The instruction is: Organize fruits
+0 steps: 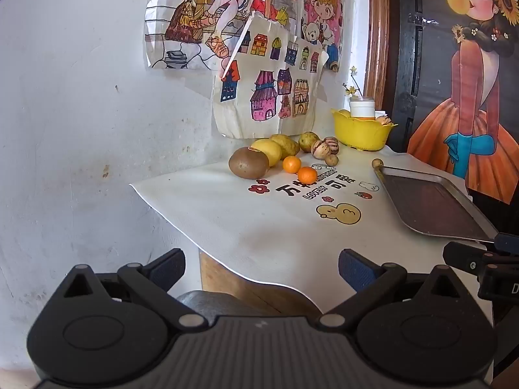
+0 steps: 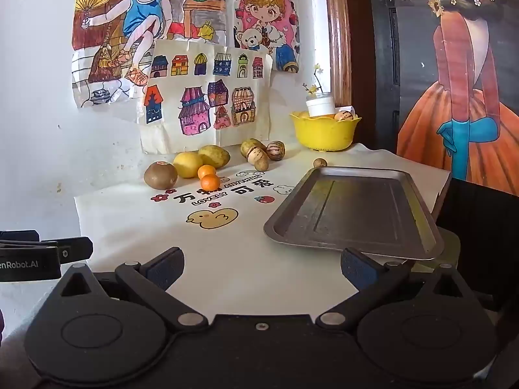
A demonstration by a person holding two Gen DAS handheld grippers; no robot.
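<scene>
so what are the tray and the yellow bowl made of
Tray: looks like metal, a dull grey finish with a soft sheen, thin rolled rim and pressed base.
Yellow bowl: probably plastic, an even bright colour, smooth, with a moulded scalloped rim and slots near the foot.

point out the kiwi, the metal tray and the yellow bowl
kiwi (image 2: 160, 175), right wrist view, middle of its brown skin
metal tray (image 2: 421, 207), right wrist view, right rim
yellow bowl (image 2: 324, 133), right wrist view, front wall

The yellow bowl (image 2: 324, 133) hides most of its contents; the tray (image 1: 431, 207) runs off the frame's right edge.
</scene>
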